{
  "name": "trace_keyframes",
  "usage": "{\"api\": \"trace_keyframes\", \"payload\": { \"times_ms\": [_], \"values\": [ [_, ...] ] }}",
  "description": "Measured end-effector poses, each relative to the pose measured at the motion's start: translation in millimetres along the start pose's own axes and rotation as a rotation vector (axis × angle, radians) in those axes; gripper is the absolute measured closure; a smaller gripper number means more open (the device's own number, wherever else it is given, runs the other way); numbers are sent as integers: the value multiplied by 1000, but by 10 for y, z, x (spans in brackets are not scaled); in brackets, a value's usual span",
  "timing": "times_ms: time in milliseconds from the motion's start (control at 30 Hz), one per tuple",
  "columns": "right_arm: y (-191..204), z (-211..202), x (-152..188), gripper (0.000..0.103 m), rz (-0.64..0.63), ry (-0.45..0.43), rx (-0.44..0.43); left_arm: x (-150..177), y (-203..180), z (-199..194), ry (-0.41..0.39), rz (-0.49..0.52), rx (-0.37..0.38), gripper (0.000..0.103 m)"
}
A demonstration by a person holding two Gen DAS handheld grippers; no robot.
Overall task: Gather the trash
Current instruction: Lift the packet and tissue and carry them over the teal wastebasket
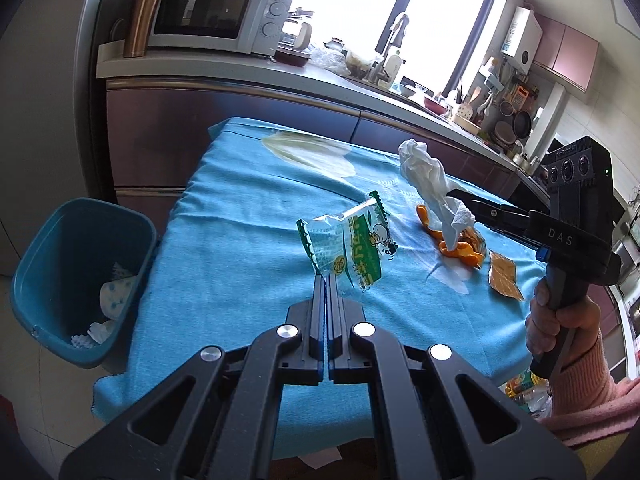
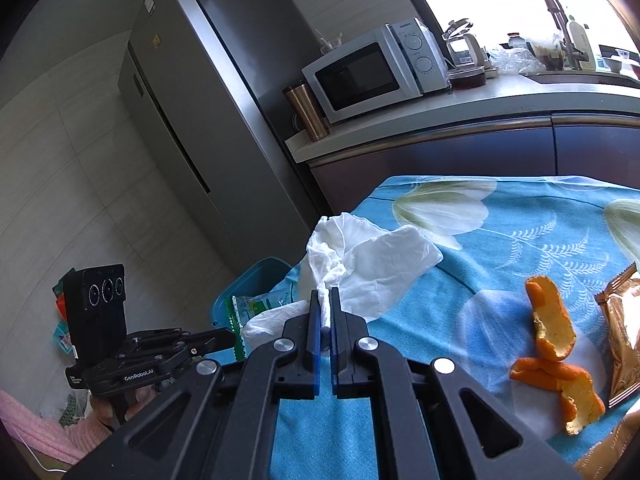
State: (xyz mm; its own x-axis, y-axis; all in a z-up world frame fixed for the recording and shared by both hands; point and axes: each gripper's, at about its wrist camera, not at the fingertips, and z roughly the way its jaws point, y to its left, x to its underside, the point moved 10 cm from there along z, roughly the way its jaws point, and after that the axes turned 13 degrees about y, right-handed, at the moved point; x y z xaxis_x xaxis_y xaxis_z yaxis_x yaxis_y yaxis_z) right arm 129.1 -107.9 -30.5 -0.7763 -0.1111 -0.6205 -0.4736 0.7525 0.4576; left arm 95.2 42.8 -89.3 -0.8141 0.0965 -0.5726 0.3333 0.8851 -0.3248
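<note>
My left gripper [image 1: 325, 278] is shut on a green and clear snack wrapper [image 1: 348, 246], which hangs above the blue tablecloth [image 1: 224, 248]. My right gripper [image 2: 325, 294] is shut on a crumpled white tissue [image 2: 372, 256], also lifted off the cloth. In the left wrist view the right gripper [image 1: 466, 204] comes in from the right with the tissue [image 1: 424, 172] in its tips. In the right wrist view the left gripper [image 2: 230, 334] shows at lower left with the wrapper [image 2: 256, 306]. Orange peels [image 2: 554, 354] and a gold-brown packet [image 2: 622, 336] lie on the cloth.
A blue trash bin [image 1: 76, 276] with white scraps inside stands on the floor at the table's left. Behind the table run a counter [image 1: 280, 76] with a microwave [image 1: 212, 20] and a copper tumbler [image 1: 142, 20]. A tall grey fridge [image 2: 208, 120] stands left of the counter.
</note>
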Motion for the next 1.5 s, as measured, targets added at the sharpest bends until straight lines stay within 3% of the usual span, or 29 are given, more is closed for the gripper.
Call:
{"api": "trace_keyframes", "payload": {
  "times_ms": [833, 1500],
  "values": [
    [1050, 1042, -224, 100, -223, 171, -131, 113, 1253, -597, -92, -227, -169, 102],
    [1515, 1736, -217, 100, -326, 291, -155, 290, 1992, -629, -78, -369, -260, 102]
  ]
}}
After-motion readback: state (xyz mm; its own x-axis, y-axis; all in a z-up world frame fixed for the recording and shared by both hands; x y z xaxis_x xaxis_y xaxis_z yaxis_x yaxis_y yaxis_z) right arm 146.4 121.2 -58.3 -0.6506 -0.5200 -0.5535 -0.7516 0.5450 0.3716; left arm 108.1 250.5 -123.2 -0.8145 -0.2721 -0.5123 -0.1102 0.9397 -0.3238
